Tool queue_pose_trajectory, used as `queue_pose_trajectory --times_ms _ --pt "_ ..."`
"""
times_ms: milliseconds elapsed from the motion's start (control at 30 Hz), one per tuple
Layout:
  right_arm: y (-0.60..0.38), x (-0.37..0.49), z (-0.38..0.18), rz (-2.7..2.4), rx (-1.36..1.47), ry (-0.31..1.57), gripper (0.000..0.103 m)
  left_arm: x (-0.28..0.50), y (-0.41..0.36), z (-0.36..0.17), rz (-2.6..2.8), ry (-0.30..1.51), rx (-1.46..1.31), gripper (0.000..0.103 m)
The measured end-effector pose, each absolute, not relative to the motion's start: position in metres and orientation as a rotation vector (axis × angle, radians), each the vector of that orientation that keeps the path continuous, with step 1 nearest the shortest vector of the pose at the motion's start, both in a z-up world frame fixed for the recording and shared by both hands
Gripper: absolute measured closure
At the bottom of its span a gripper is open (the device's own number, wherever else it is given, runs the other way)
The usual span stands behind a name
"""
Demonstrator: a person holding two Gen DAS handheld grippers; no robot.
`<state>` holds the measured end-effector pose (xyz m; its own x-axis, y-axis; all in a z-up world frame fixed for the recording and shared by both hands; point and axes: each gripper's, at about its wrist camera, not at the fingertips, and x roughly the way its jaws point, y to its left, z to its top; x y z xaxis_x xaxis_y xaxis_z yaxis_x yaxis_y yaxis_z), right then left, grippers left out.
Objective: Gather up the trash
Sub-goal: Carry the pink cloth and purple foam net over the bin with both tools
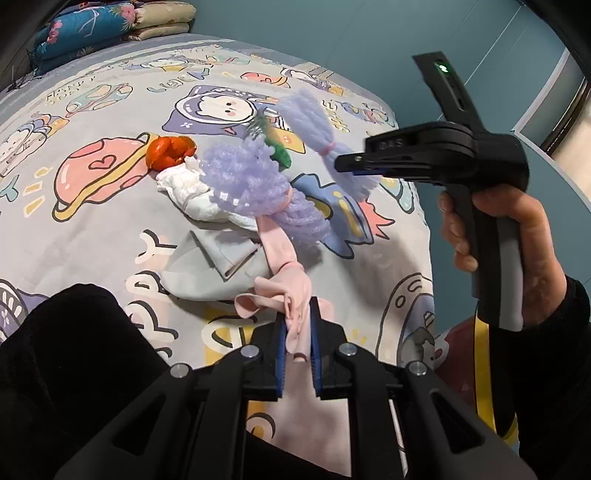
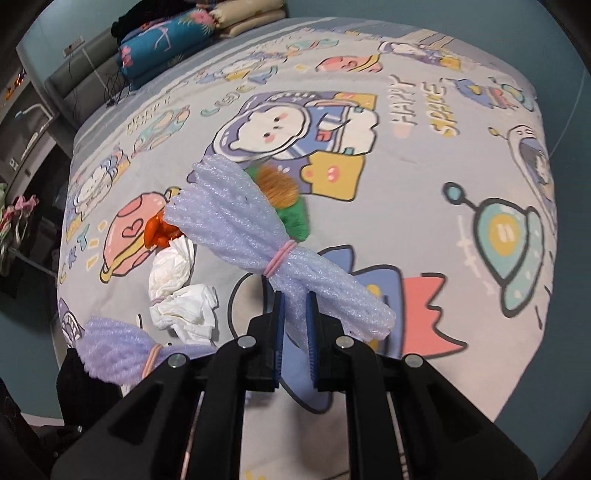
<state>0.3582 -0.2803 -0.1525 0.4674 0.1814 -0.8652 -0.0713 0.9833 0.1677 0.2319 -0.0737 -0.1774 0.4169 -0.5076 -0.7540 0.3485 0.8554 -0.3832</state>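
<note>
**Collecting trash off a cartoon bedspread**

Pinched between the right gripper jaws, a purple foam net bundle is held up over the bed. A pink plastic bag is clamped tight in the left gripper. Orange peel, crumpled tissue, another purple foam net and something green are left on the space-print sheet. Folded quilts are stacked at the far end, against teal walls.
</note>
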Motion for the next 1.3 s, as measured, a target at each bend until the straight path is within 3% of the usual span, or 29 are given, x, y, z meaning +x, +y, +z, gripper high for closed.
queue_pose_trajectory --times_ms 1300 --pt "-0.366 0.213 -0.059 0.110 0.285 0.817 0.093 0.185 -0.043 -0.052 -0.544 0.734 -0.142 0.093"
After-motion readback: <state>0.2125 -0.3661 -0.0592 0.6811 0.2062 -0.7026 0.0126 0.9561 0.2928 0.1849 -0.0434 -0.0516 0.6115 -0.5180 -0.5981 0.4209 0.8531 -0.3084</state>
